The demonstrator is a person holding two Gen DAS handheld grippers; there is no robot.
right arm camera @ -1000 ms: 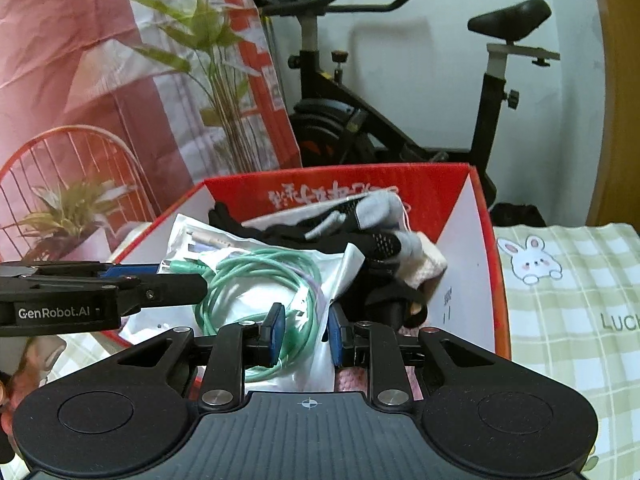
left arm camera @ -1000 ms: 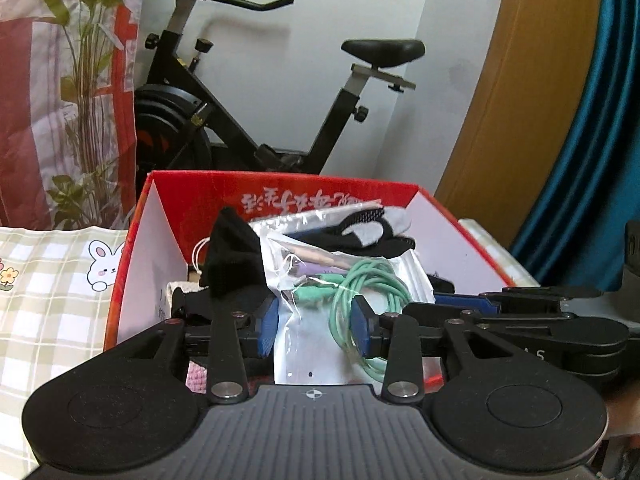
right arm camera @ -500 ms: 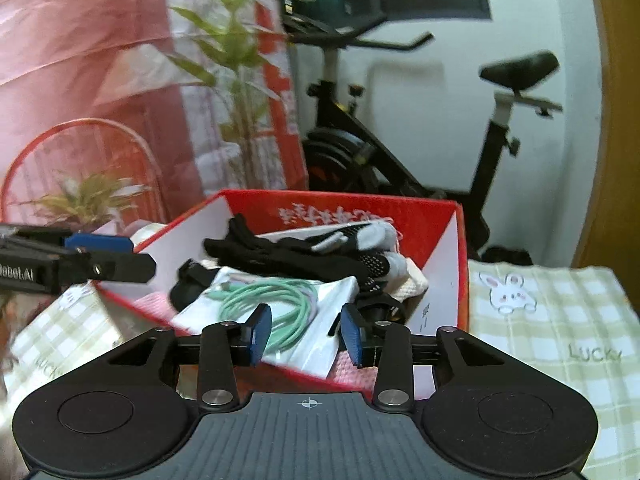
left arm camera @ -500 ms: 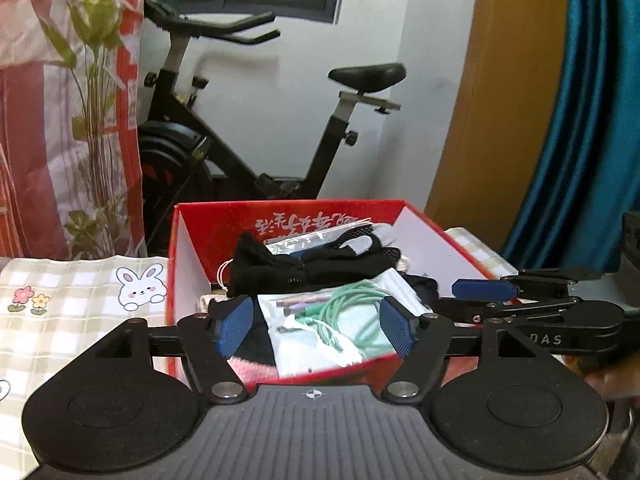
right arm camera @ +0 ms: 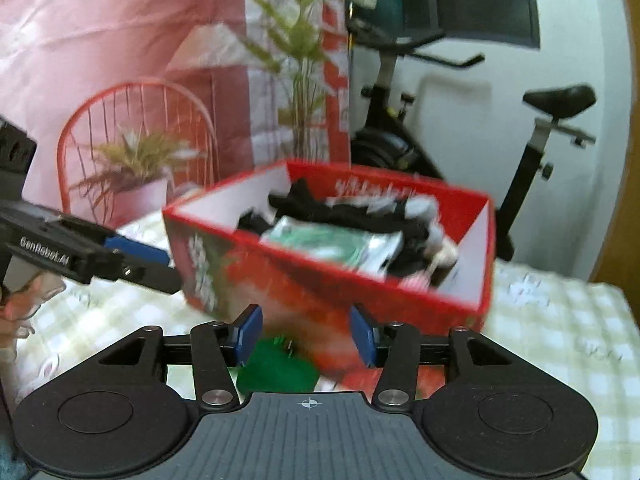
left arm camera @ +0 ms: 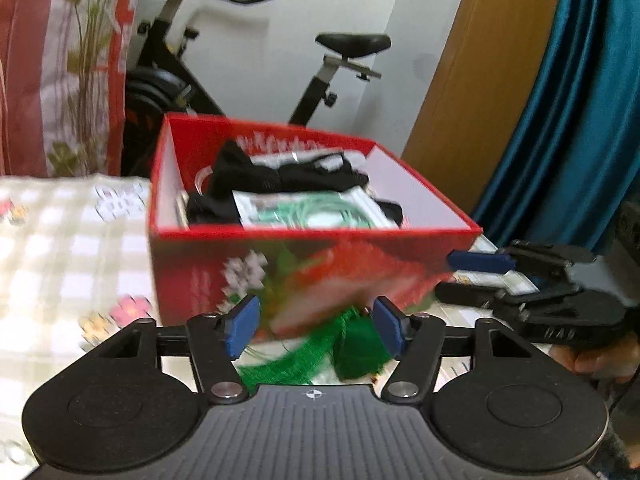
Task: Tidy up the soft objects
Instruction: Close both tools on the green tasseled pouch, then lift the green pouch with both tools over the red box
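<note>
One red cardboard box with a printed floral side sits on the checked tablecloth. It holds black fabric pieces and one clear plastic bag of coiled green cable. The left gripper has just narrowed slightly and the right gripper has just widened; both stand half apart and empty above a green mesh item in front of the box.

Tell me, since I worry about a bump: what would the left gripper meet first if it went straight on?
Probably the green mesh thing lying low between the open left gripper fingers, then the red box front wall behind it. Blur leaves depth uncertain.
</note>
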